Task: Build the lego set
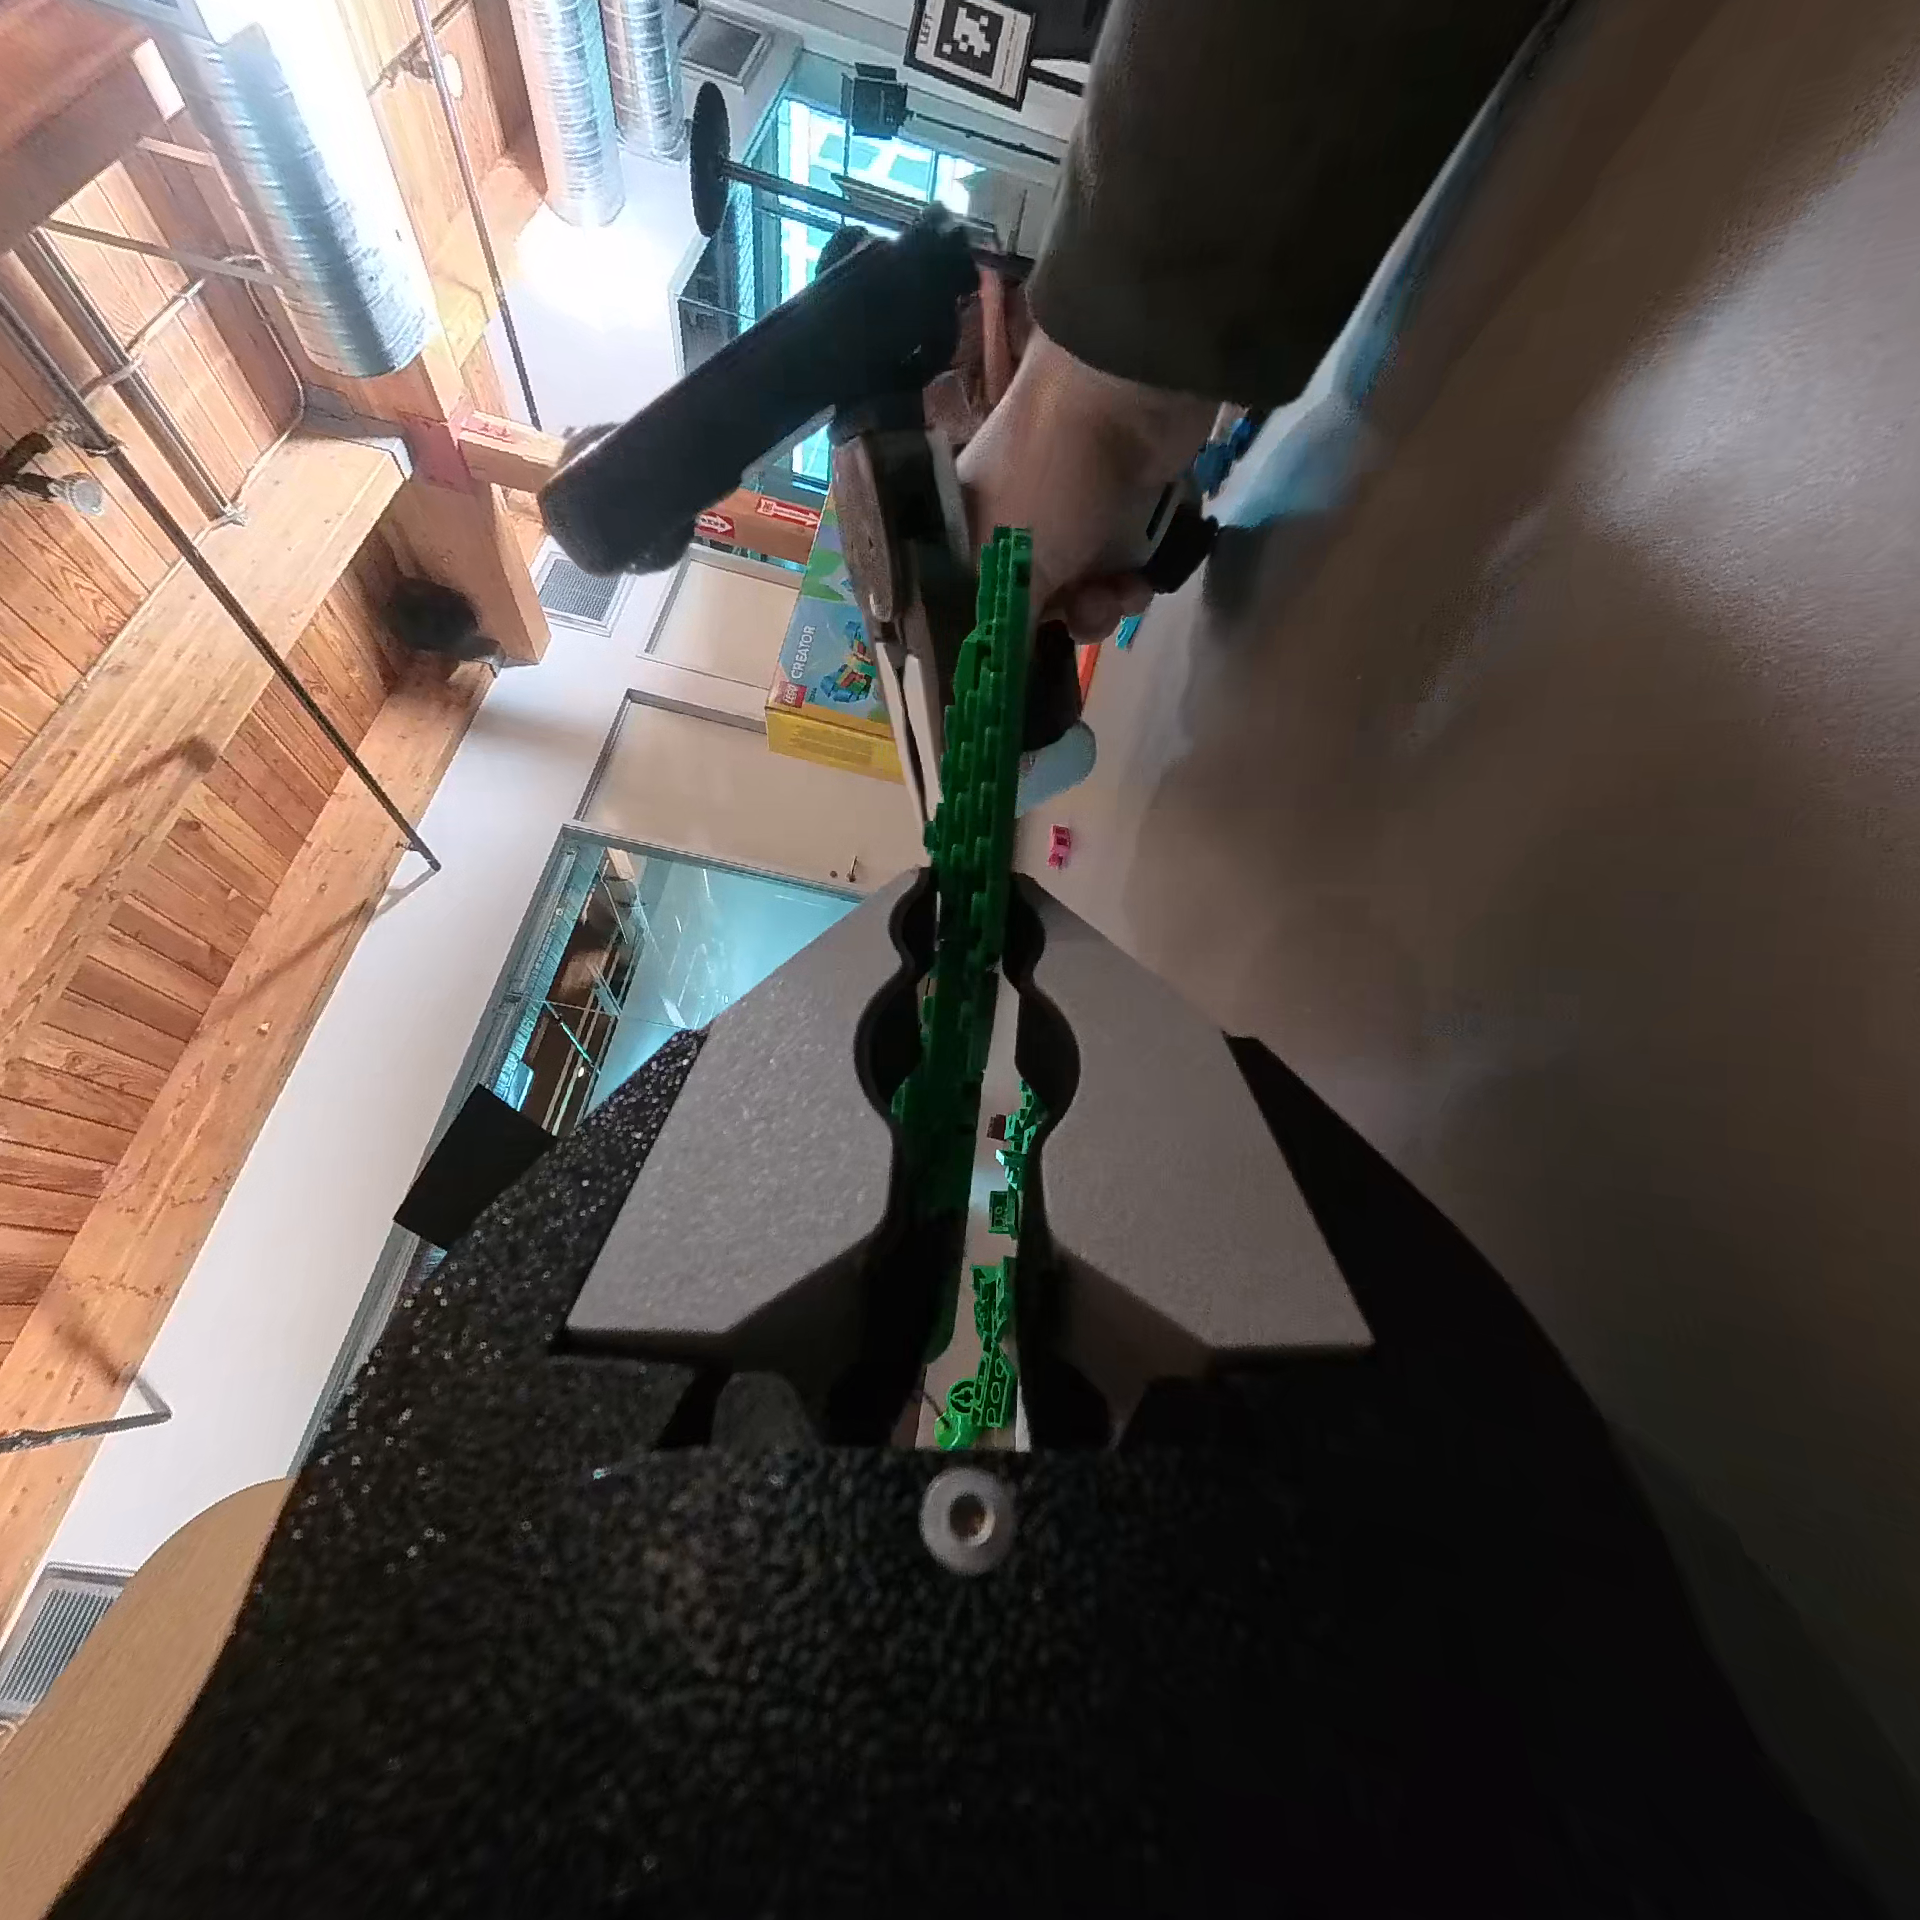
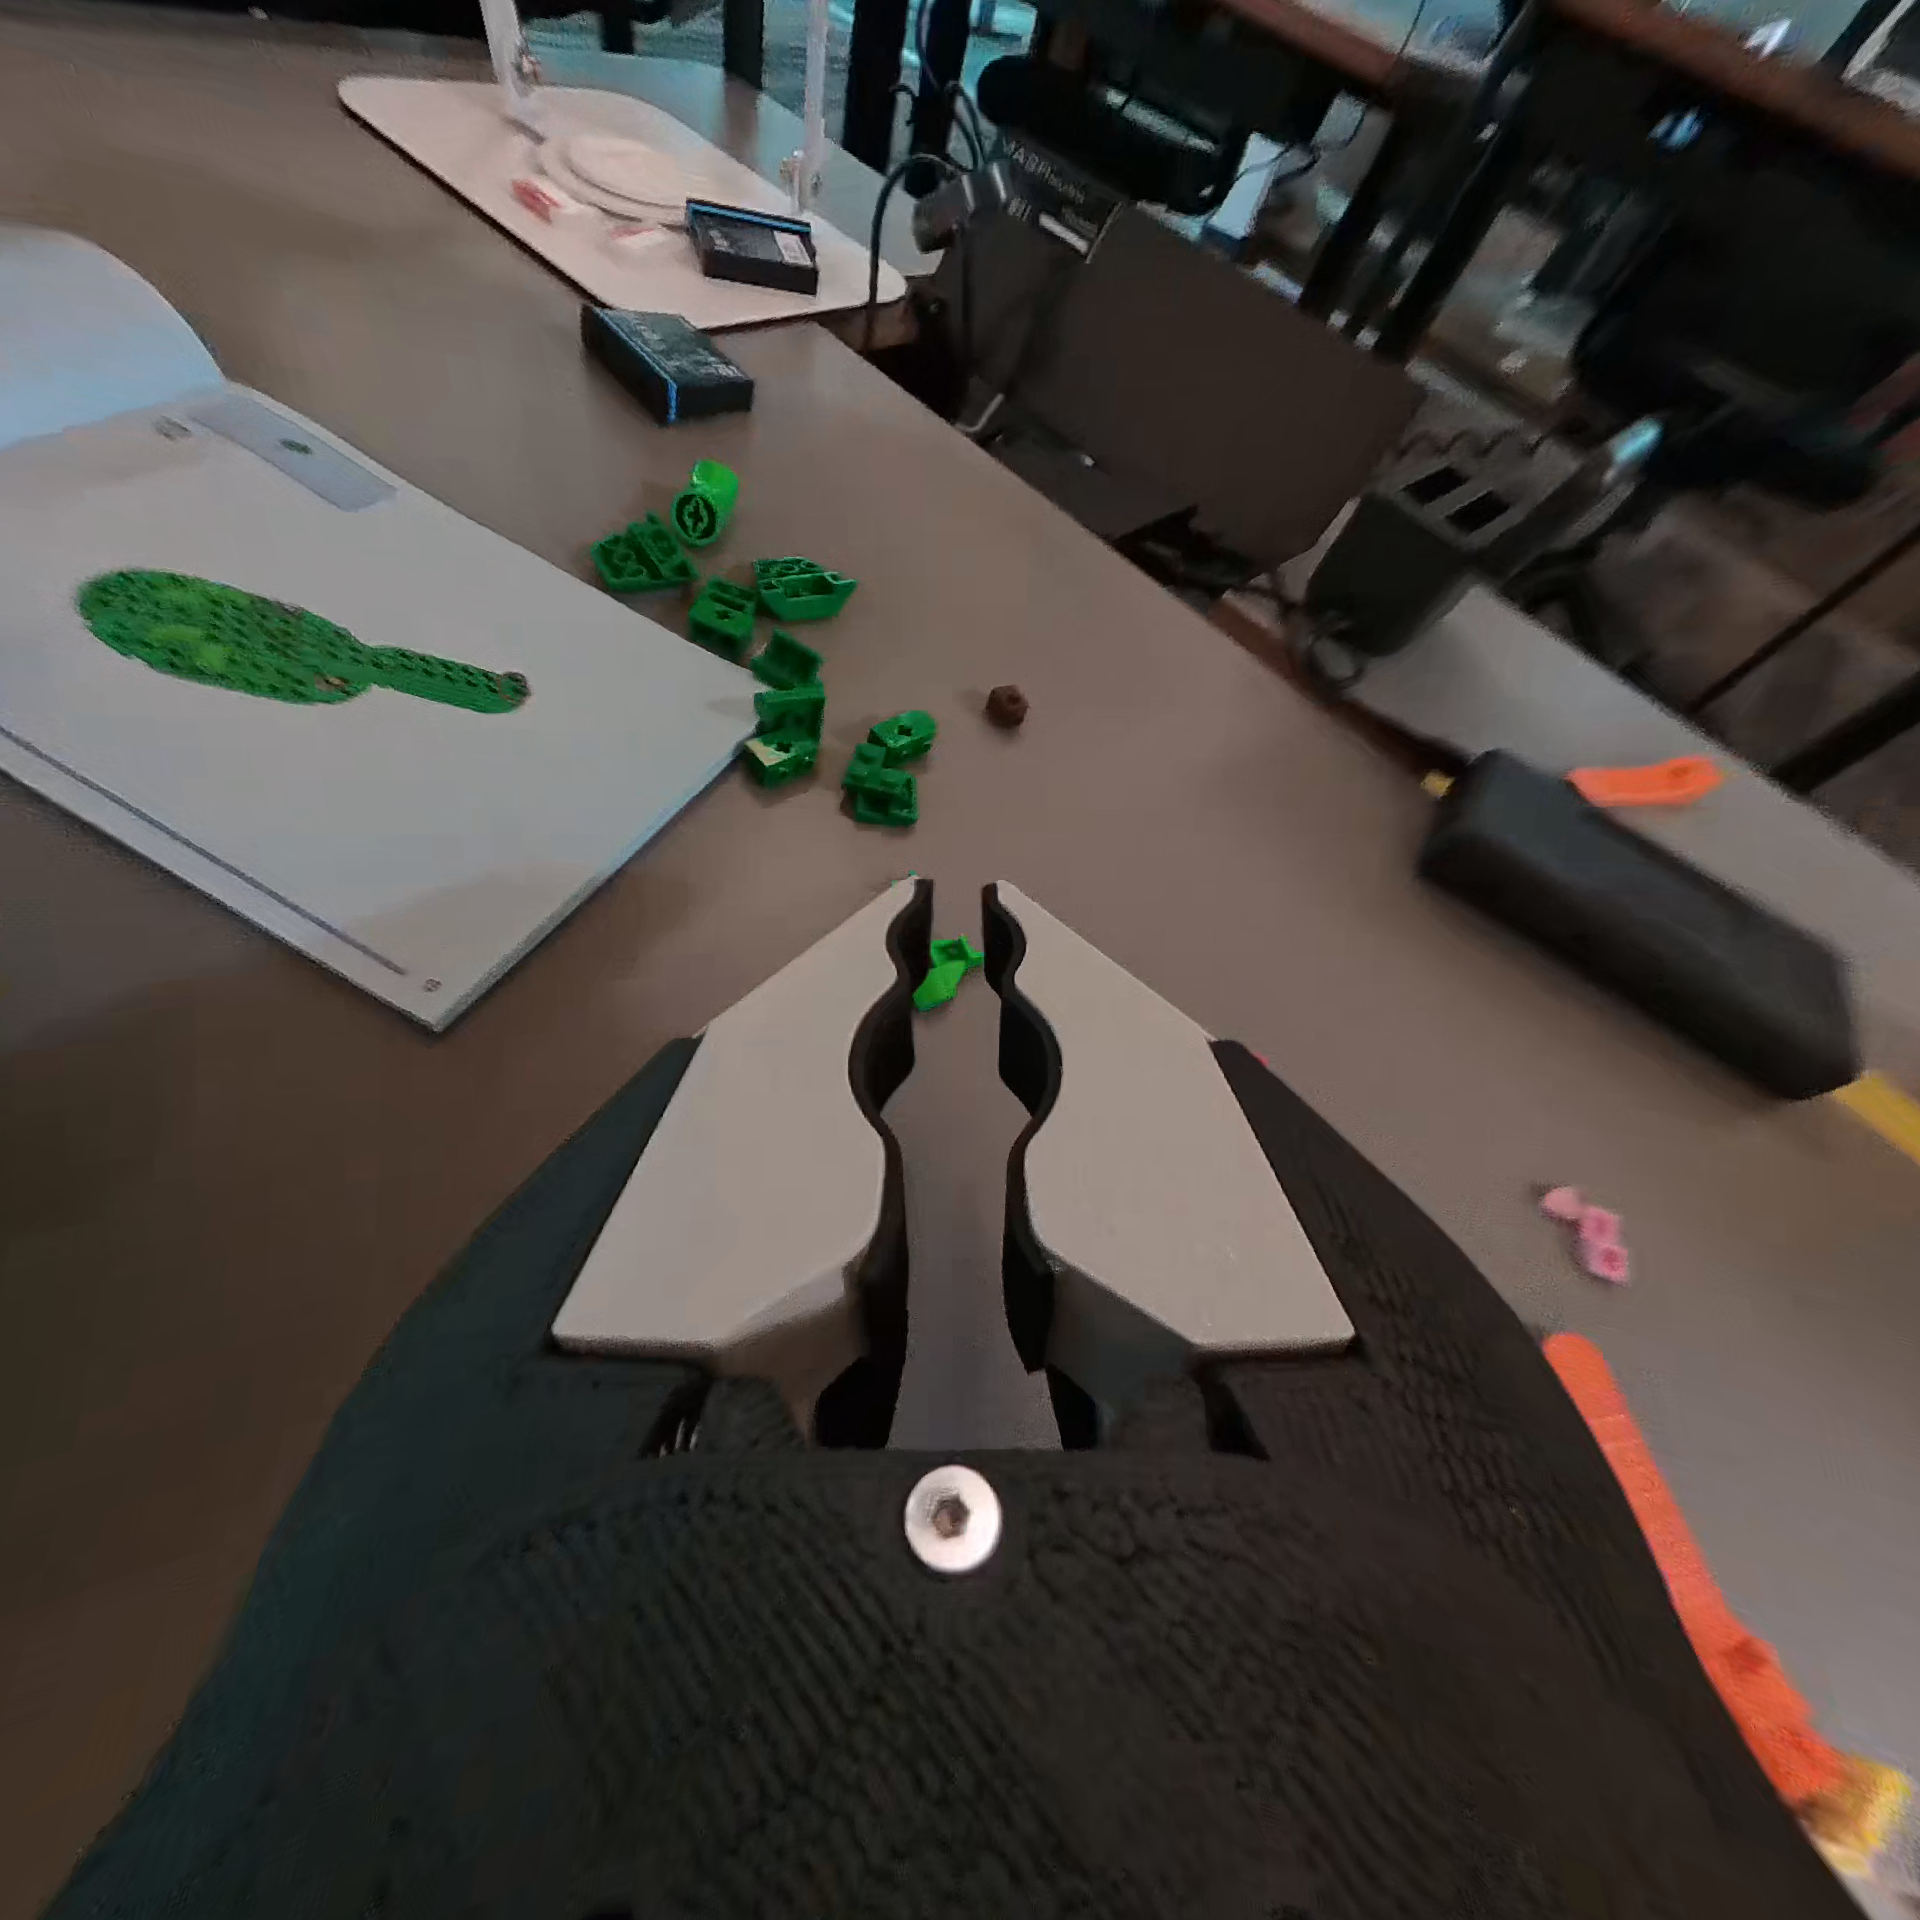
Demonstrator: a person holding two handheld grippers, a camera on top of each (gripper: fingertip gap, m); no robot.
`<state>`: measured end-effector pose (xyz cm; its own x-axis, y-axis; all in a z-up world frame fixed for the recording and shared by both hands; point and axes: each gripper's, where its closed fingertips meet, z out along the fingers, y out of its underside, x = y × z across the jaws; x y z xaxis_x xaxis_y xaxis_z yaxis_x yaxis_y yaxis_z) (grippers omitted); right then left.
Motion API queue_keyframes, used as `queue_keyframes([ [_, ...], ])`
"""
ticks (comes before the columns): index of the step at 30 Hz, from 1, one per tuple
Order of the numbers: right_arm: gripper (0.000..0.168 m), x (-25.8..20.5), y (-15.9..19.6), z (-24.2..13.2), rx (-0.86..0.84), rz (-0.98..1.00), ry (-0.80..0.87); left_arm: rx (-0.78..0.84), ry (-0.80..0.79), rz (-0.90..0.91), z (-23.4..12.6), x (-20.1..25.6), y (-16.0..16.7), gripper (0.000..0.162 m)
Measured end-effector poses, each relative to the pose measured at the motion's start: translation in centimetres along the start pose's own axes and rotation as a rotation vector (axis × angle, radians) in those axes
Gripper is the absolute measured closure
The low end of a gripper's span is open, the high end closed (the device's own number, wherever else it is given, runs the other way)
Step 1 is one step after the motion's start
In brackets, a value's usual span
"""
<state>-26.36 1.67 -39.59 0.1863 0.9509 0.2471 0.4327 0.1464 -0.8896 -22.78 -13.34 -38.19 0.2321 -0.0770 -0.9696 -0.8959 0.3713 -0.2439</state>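
Across a grey-brown bench in a workshop with a timber-plank ceiling, silver ducts and glass-walled rooms, a lego build is under way. An open instruction booklet lies flat on the bench at the left of the right wrist view, its page showing a green paddle-shaped plate. Just off the booklet's right edge sits a loose cluster of green bricks, with a single small brown piece near them. Farther back lie a small black box and a pale board carrying another black box. A black case rests at the right edge with an orange part beyond it, pink pieces lie nearer, and an orange strip runs along the lower right.

The right claw hovers low over the bench, its jaws slightly parted around a small green brick; whether they touch it cannot be told.

The left claw, its view rolled sideways, is closed on a long green studded plate, seen edge-on and running out past the fingertips. Beyond the plate, a person's hand in a dark sleeve holds the other device. A yellow lego box stands on the bench behind, and a pink brick lies close by.
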Motion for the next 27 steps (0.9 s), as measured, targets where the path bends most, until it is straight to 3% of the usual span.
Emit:
queue_keyframes([
  [5,0.146,-1.0,1.7,0.3,-0.118,0.176,-0.136,0.003,0.002,0.003,0.1,0.1,0.0,0.152],
  [11,0.130,-1.7,3.3,1.2,-0.246,0.175,-0.173,-0.001,0.008,-0.009,0.3,0.1,0.2,0.153],
  [21,0.128,-2.2,3.5,1.3,-0.263,0.163,-0.209,0.001,0.013,0.003,0.5,0.2,0.3,0.153],
  [27,0.139,-3.9,3.3,0.7,-0.250,0.146,-0.317,0.001,0.014,0.001,0.7,0.1,0.3,0.152],
])
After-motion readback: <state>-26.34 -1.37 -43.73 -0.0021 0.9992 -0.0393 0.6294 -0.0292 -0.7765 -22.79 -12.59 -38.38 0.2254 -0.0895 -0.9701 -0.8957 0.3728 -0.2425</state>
